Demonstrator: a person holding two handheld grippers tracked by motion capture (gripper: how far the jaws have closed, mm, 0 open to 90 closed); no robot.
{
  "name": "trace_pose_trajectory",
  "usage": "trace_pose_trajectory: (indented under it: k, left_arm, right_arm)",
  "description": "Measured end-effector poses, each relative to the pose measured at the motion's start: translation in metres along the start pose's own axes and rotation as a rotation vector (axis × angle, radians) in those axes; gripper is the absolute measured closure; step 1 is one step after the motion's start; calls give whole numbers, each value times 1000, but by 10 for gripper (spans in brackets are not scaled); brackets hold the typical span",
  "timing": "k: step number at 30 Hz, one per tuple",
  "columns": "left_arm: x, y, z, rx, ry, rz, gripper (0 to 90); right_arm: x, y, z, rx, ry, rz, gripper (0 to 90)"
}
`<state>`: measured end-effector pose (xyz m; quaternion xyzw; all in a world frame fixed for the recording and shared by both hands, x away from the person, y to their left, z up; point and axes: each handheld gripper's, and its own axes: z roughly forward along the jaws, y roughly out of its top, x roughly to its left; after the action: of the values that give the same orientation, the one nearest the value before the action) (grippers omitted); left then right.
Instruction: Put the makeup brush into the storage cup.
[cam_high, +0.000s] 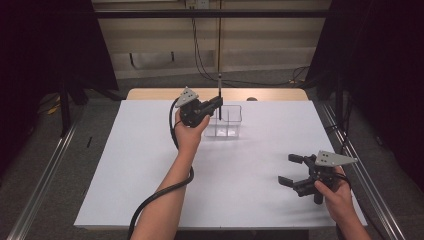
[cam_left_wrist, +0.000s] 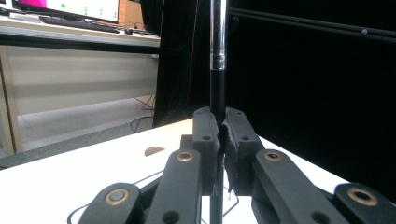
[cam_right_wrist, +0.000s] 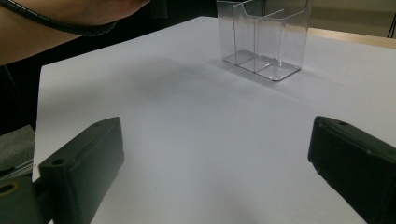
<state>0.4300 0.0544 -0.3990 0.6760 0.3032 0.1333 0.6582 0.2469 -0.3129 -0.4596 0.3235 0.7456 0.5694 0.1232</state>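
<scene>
A thin pen (cam_high: 219, 87), black with a silver upper section (cam_left_wrist: 217, 46), stands upright in my left gripper (cam_high: 218, 102), which is shut on its black shaft (cam_left_wrist: 221, 126). It hangs over the left part of a clear plastic holder with several compartments (cam_high: 226, 121). The pen's lower end overlaps the holder's rim, and I cannot tell whether it is inside. My right gripper (cam_high: 287, 169) rests low at the front right of the table. Its jaws stand wide open with nothing between them (cam_right_wrist: 215, 130). The holder (cam_right_wrist: 264, 35) stands farther off, beyond them.
White sheet (cam_high: 150, 165) covers the table, with a strip of wooden edge (cam_high: 150, 94) at the back. A small brown round mark (cam_high: 251, 99) lies on that edge behind the holder. Metal rails run along both sides of the table. The left forearm (cam_right_wrist: 56, 18) crosses the upper left of the right gripper view.
</scene>
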Motion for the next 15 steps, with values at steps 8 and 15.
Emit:
trace_pose_trajectory:
  k: [8,15]
  left_arm:
    - [2,-1,8,-6,8,2,841]
    - [4,-1,12,-13,25,16,840]
  right_arm:
    - [0,0,0,-1,2,0,35]
    - [-1,-1,-1,-3,6,-1,35]
